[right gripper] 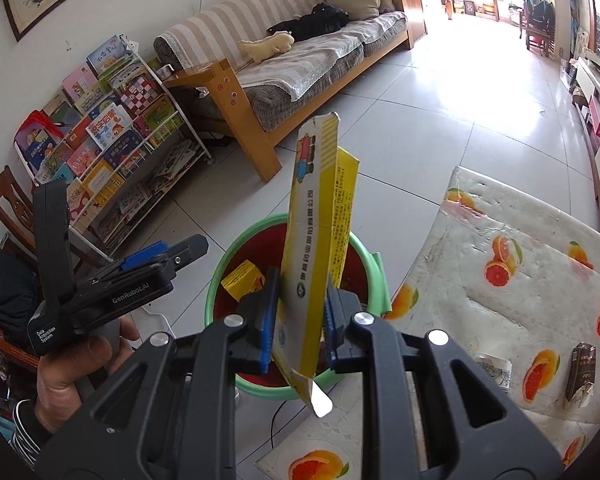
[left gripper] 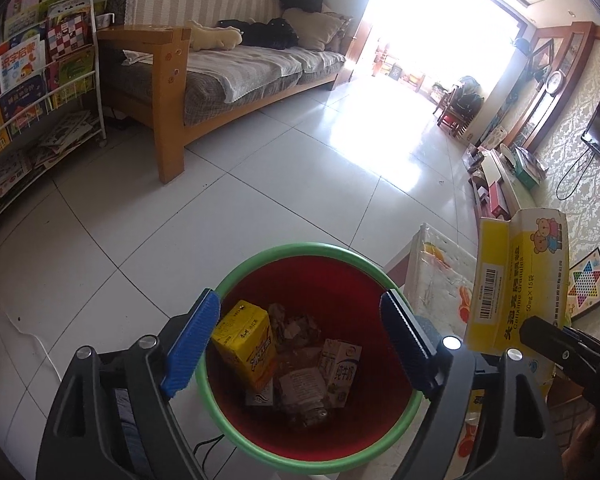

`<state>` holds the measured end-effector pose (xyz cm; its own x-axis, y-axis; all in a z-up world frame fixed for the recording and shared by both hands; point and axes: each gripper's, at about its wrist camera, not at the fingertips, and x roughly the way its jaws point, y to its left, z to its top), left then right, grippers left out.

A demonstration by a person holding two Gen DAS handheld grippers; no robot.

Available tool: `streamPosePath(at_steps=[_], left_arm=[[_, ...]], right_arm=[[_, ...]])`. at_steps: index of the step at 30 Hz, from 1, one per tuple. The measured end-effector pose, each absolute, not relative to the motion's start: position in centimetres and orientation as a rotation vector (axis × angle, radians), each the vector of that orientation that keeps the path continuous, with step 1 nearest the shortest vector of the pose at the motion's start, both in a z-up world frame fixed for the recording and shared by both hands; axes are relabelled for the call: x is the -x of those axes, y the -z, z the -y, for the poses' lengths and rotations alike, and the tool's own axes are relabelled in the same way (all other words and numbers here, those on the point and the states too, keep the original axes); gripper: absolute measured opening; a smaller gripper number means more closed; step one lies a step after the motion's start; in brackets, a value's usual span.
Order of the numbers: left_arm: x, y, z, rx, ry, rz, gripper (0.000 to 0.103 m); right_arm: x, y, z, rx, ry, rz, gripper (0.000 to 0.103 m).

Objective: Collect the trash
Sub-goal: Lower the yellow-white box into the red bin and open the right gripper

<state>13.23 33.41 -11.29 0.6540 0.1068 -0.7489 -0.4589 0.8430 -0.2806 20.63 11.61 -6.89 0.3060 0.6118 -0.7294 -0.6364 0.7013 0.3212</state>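
Observation:
A red bin with a green rim [left gripper: 292,250] stands on the floor beside the table and holds a yellow drink carton [left gripper: 246,346], a milk carton [left gripper: 340,368] and crumpled scraps. My left gripper [left gripper: 300,340] hangs open and empty right above the bin. My right gripper [right gripper: 300,324] is shut on a flattened yellow medicine box [right gripper: 320,240], held upright over the bin [right gripper: 220,276]; the box also shows in the left wrist view [left gripper: 516,280]. A dark wrapper [right gripper: 580,372] and a white crumpled scrap [right gripper: 494,366] lie on the table.
The table [right gripper: 520,240] with an orange-fruit print cover stands to the right of the bin. A wooden sofa [left gripper: 228,72] and a wire rack of books [left gripper: 32,80] stand across the tiled floor. A TV and low cabinet [left gripper: 512,184] line the right wall.

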Motion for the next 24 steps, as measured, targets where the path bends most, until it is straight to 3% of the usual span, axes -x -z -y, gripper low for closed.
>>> streamPosePath(at_steps=[7,20,22,23,24], left_arm=[[-12.0,10.9,-34.7,0.498,-0.373,-0.783,0.09],[-8.7,11.4,-37.1,0.542,-0.426,-0.77,0.093],[-8.5,11.6,-37.4,0.545,-0.429,-0.771,0.093],[-8.4,11.6,-37.5,0.547,-0.431,-0.772,0.093],[-8.4,11.6,-37.6,0.549,-0.431,-0.771,0.093]], right_arm=[[-20.2,7.8,-13.7,0.055,-0.855,-0.973,0.02],[-20.1,11.8,-19.3,0.173,-0.898,-1.048,0.024],[-20.0,12.2,-19.6,0.184,-0.9,-1.059,0.031],[-19.8,12.2,-19.6,0.188,-0.888,-1.054,0.041],[-19.7,12.2,-19.5,0.186,-0.874,-1.044,0.06]])
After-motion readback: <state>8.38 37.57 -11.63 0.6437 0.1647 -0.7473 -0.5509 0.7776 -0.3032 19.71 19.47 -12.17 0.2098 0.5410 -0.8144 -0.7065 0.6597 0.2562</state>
